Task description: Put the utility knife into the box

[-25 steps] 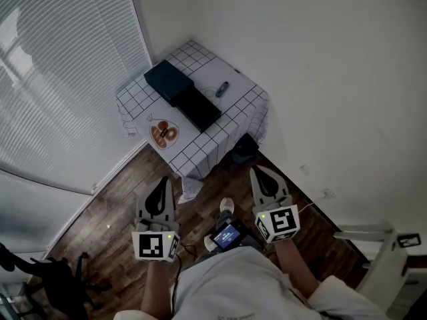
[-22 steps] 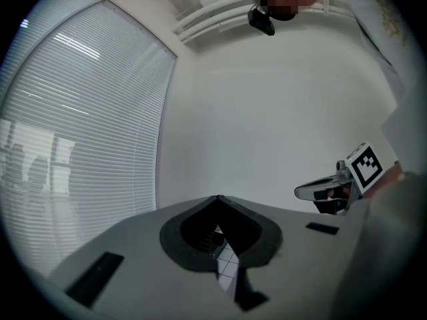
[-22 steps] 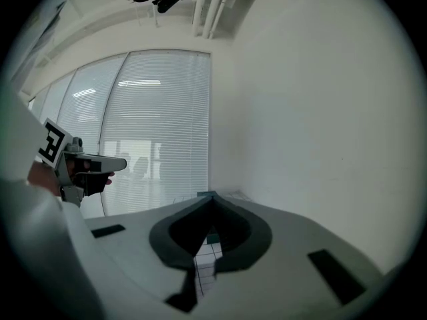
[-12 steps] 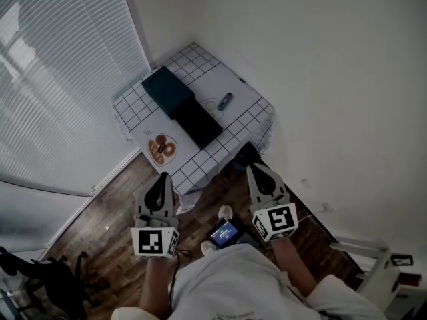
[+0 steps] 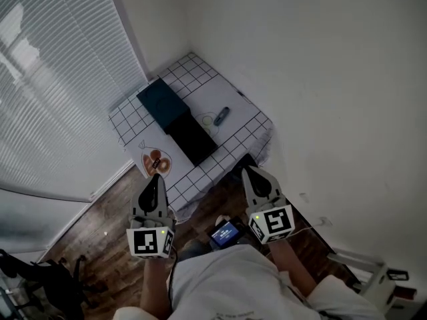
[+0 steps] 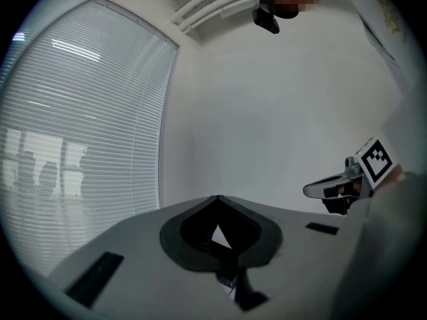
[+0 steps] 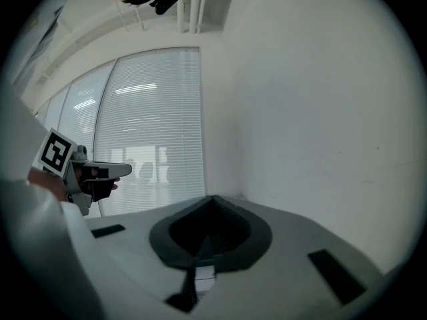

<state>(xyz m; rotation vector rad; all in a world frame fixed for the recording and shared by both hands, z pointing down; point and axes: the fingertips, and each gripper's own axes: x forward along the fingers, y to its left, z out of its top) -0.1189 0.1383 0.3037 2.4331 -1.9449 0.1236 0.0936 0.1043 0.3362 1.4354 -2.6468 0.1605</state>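
Markers in black-and-white squares top both cubes. I hold the left gripper and right gripper roughly level, side by side, jaws pressed together, empty. The utility knife lies on the checked tablecloth, just right of the dark box.

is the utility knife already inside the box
No, the utility knife lies in the open on the checked tablecloth, to the right of the dark box in the head view.
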